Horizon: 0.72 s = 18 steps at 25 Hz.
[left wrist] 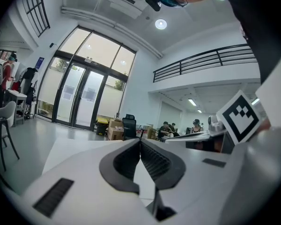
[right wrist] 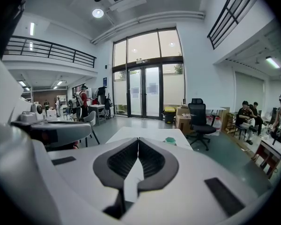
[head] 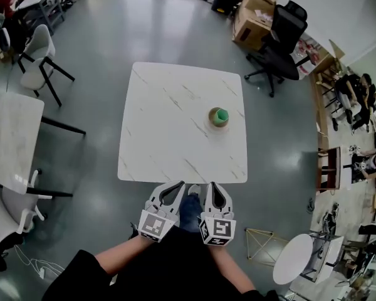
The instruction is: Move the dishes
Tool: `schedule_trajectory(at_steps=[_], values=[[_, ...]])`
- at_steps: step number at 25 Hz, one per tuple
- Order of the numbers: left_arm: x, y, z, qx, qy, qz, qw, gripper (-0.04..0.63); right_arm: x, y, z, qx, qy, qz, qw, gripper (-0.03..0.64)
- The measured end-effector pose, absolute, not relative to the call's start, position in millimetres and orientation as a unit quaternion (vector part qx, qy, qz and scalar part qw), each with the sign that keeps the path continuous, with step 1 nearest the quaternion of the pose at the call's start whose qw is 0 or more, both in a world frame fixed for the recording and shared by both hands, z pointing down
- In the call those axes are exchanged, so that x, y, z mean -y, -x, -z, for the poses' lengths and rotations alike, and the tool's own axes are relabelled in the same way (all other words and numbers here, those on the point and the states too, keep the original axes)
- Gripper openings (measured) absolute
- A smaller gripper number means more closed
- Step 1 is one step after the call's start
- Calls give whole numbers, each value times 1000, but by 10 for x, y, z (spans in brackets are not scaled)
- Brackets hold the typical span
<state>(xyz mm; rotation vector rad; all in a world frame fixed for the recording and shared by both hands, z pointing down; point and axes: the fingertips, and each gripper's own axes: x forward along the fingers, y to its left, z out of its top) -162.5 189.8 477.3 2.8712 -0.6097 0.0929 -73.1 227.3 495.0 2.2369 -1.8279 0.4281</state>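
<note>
A small green cup sits in a tan dish (head: 219, 117) on the right side of the white marble table (head: 169, 118). In the right gripper view the green cup (right wrist: 169, 140) shows small, beyond the jaws. My left gripper (head: 179, 184) and right gripper (head: 213, 185) hover side by side at the table's near edge, well short of the dish. Both are shut with nothing between their fingers. In the left gripper view the left gripper (left wrist: 140, 142) has its jaws closed tip to tip, and in the right gripper view the right gripper (right wrist: 138, 140) does as well.
A black office chair (head: 279, 46) and cardboard boxes (head: 254, 17) stand beyond the table's far right corner. White chairs (head: 37, 58) and another marble table (head: 9, 140) are on the left. A round white table (head: 297, 259) is at the lower right. People sit at the right.
</note>
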Motion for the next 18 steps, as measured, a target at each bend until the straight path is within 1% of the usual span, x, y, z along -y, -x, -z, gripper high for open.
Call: schedule_trajectory(at_steps=[5,11,14,18], values=[[-1775,1458,-4870,225,-969,-34,102,17,-2172,472,-5088,630,-753,-146,122,17],[-1579,1194,-5015,250,-961,-49,109,17,-1738,-5,-5125,641,-744,-156,108,17],[-1424,991,-5051,245,-963,-59,95,17,-1496,-232,-5209,656,-725,-178,106,17],[-1116,708,-5208,260,-957,-75,103,17,-1233,-526,-5307,668,-711,-195,102,18]])
